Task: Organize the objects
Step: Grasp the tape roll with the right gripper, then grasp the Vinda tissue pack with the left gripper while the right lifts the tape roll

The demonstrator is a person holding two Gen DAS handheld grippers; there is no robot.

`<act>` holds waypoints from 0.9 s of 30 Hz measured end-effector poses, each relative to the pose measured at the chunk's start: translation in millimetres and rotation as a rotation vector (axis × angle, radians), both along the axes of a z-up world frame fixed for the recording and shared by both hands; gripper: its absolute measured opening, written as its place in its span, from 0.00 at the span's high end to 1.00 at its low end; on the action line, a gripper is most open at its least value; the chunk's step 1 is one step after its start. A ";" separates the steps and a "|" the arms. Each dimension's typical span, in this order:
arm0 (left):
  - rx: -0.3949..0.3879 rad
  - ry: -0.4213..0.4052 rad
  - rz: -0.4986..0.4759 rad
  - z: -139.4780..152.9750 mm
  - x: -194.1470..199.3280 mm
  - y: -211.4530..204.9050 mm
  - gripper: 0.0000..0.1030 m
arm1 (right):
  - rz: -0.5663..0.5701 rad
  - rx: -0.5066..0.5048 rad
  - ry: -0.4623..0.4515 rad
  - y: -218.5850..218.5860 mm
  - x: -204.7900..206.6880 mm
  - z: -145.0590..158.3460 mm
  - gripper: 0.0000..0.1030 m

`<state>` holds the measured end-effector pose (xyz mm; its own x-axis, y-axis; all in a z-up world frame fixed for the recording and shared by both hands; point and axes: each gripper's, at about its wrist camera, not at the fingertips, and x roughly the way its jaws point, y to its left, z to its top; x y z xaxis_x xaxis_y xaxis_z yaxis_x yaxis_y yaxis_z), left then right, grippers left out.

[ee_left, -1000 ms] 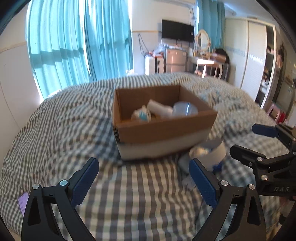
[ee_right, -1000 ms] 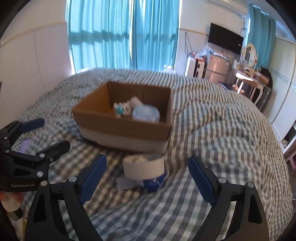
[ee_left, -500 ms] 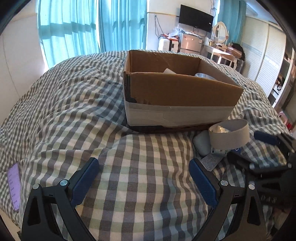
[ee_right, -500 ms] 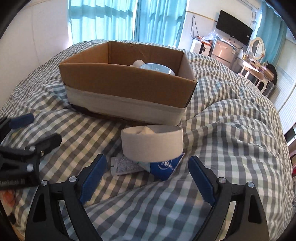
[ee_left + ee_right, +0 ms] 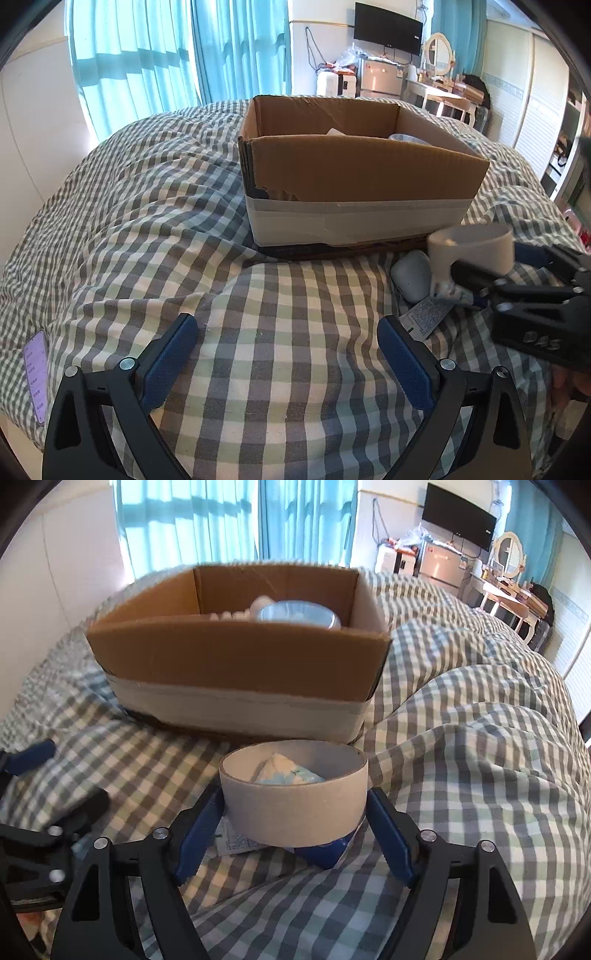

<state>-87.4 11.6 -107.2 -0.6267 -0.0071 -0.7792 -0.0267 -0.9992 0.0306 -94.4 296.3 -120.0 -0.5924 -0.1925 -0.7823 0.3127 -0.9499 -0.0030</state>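
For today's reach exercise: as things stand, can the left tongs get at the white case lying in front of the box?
Probably yes. The left tongs stand open over bare bedspread, nothing between them and the white case. But the right tongs, closing around the tape roll, crowd its far side.

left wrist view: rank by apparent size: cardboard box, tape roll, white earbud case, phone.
1. cardboard box, by far
2. tape roll, partly behind the right gripper
3. white earbud case and phone: too close to rank; the phone sits at the distorted edge.
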 end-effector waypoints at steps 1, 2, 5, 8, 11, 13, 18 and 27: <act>-0.007 -0.002 -0.004 0.7 -0.3 1.9 0.03 | 0.001 -0.022 0.024 2.5 3.9 6.7 0.24; -0.013 -0.003 -0.009 1.2 -0.3 3.8 0.03 | 0.001 -0.039 0.043 5.2 8.0 12.6 0.24; -0.041 -0.003 -0.037 4.3 -0.3 15.4 0.03 | -0.010 -0.068 0.101 15.7 17.9 32.9 0.24; -0.032 0.006 -0.074 9.8 -0.8 31.0 0.03 | -0.029 -0.086 0.148 29.1 23.1 51.6 0.24; -0.008 0.017 -0.110 14.8 -4.6 48.8 0.03 | -0.068 -0.090 0.187 49.6 27.9 67.2 0.24; -0.004 0.021 -0.134 15.9 -8.7 63.2 0.03 | -0.094 -0.086 0.197 61.3 29.6 70.3 0.24; 0.015 0.002 -0.187 8.4 -17.9 95.6 0.03 | -0.143 -0.060 0.193 87.0 30.9 60.1 0.24; 0.011 -0.081 -0.266 -22.4 -40.5 132.8 0.03 | -0.147 -0.146 0.134 109.1 24.4 43.7 0.24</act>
